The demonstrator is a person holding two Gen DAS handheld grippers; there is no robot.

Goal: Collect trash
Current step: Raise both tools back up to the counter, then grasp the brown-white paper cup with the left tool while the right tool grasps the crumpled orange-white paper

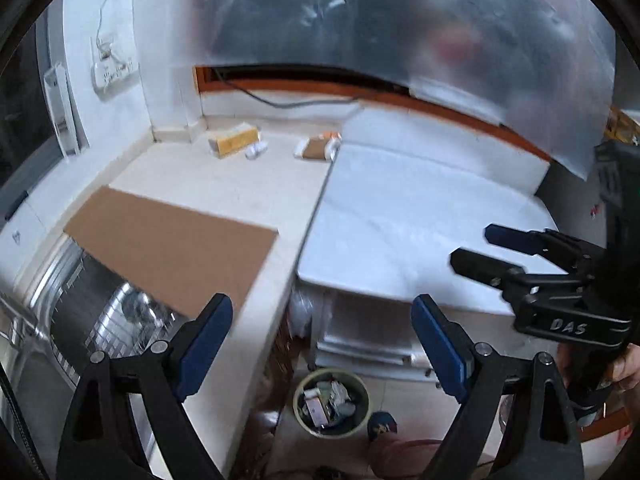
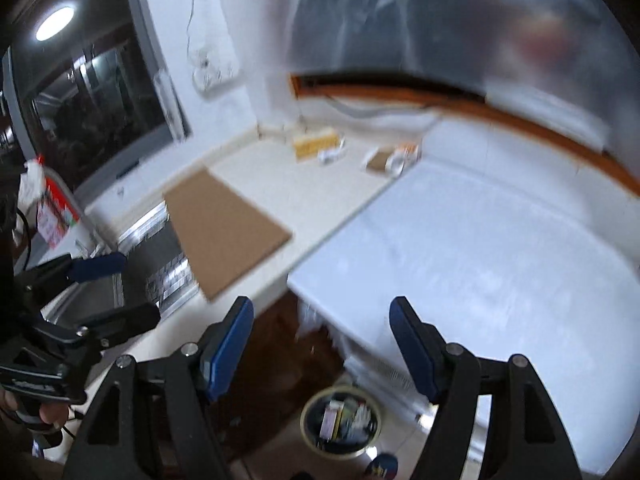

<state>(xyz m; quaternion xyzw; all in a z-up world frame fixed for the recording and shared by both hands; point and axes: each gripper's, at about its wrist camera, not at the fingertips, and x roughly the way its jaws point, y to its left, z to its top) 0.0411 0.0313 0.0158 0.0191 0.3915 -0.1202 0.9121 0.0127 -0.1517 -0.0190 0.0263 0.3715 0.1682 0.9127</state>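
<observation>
Trash lies at the back of the cream counter [image 1: 240, 184]: a yellow box [image 1: 234, 142] [image 2: 316, 142], a small white piece [image 1: 256, 151] [image 2: 332, 155], a brown packet [image 1: 316, 148] [image 2: 378, 160] and a white-and-orange wrapper [image 1: 334, 140] [image 2: 404, 156]. On the floor below stands a round bin [image 1: 298, 398] [image 2: 306, 416] holding several packets. My left gripper [image 1: 324, 344] [image 2: 138, 288] is open and empty, high above the bin. To its right my right gripper [image 2: 322, 340] [image 1: 474, 246] hangs open with nothing between its fingers.
A brown cardboard sheet [image 1: 172, 240] [image 2: 224, 228] overhangs a steel sink [image 1: 100, 308]. A white table [image 1: 420, 208] butts against the counter's right side. A dark window [image 2: 100, 100] and a red-and-white container [image 2: 52, 208] are at the left. A shoe [image 1: 382, 424] is beside the bin.
</observation>
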